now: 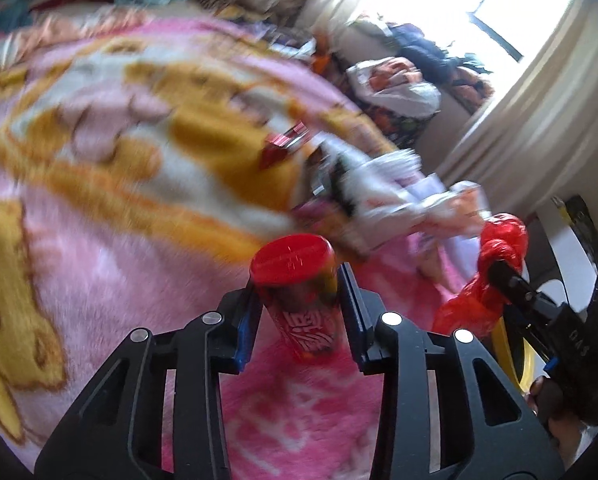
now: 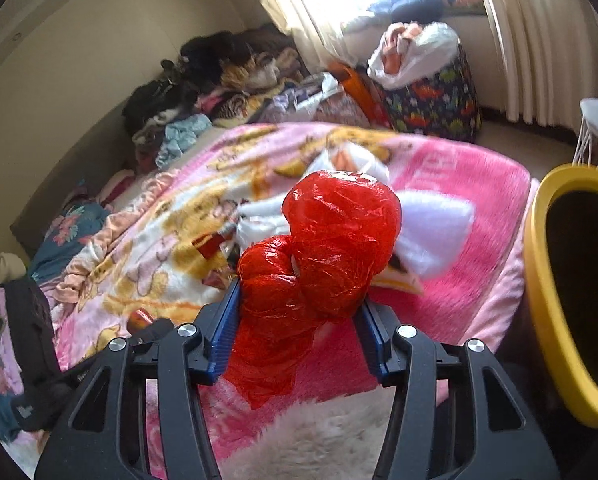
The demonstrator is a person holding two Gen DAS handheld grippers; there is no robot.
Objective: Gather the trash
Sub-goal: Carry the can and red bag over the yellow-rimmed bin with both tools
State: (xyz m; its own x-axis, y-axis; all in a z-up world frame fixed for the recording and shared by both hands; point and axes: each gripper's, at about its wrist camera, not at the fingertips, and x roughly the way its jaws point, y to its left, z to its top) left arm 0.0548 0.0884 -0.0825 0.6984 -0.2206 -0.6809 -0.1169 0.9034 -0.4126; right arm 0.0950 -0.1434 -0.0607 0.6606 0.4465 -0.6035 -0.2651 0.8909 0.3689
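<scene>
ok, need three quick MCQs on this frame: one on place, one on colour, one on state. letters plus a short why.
1. Where is the bin in the right wrist view?
A. at the right edge, beside the bed
B. on the blanket
C. under the window

2. What colour is the bin's rim?
A. blue
B. yellow
C. white

3. What is the left hand-held gripper doing?
A. open and holding nothing
B. shut on a white wrapper
C. shut on the red cup

Answers:
1 A: the bin stands past the blanket's right edge.
2 B: the rim around its dark opening is yellow.
3 C: the cup sits squeezed between both blue pads, while the right hand-held gripper clamps the red bag.
</scene>
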